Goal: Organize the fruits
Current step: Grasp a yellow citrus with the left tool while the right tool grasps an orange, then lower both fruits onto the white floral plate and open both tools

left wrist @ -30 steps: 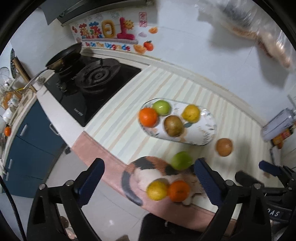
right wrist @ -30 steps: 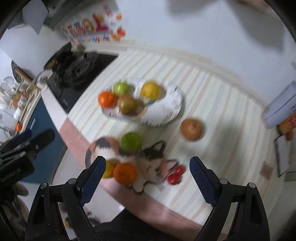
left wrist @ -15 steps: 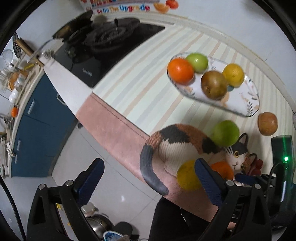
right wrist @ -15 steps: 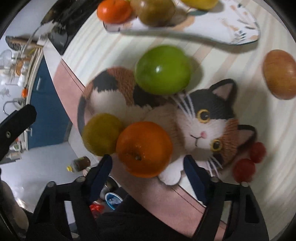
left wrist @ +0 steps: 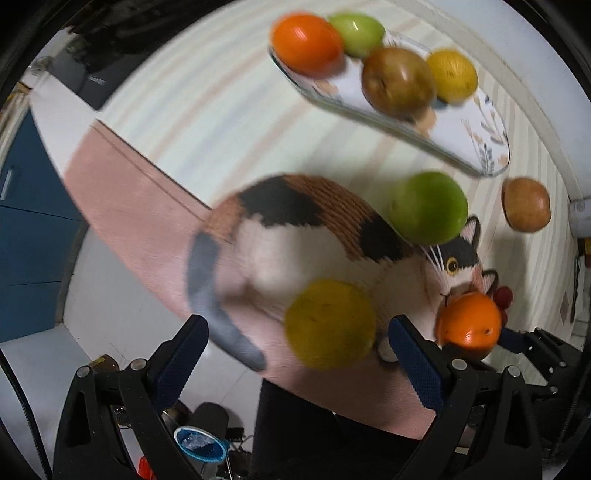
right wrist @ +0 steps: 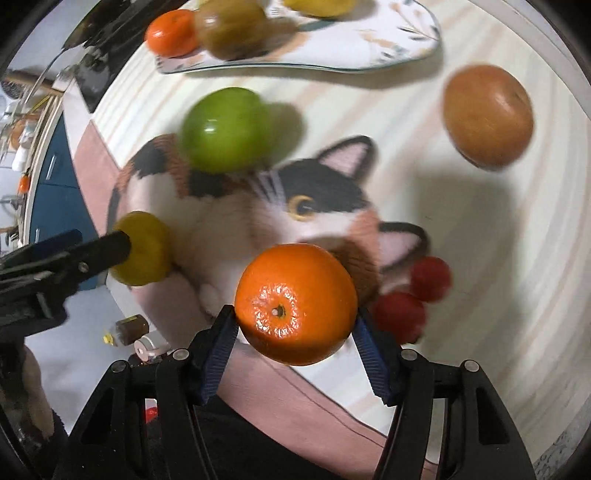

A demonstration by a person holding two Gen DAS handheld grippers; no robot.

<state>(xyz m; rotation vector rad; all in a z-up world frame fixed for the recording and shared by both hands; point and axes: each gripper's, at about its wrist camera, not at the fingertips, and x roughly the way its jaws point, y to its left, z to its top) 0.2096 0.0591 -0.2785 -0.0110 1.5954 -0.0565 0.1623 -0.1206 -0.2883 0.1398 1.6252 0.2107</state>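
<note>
A cat-shaped mat (left wrist: 295,229) (right wrist: 325,199) lies at the counter's front edge, with a green apple (left wrist: 428,206) (right wrist: 225,129), a yellow fruit (left wrist: 330,323) (right wrist: 144,247) and an orange (right wrist: 295,302) (left wrist: 469,321) on it. My right gripper (right wrist: 295,314) points down; its jaws are closing and both pads touch the orange's sides. My left gripper (left wrist: 297,325) is open, straddling the yellow fruit without touching it. A patterned plate (left wrist: 480,136) (right wrist: 369,40) holds several fruits. A brown fruit (left wrist: 526,205) (right wrist: 487,114) lies loose.
Two small red fruits (right wrist: 430,278) sit by the cat's ear, close to my right finger. A pink strip (left wrist: 122,192) edges the striped counter; blue cabinets (left wrist: 29,221) and floor clutter lie below. The stove (left wrist: 103,33) is far left.
Both grippers sank toward the cat mat and tipped downward. The right jaws narrowed from wide open onto the orange. The left jaws stayed wide, now over the yellow fruit.
</note>
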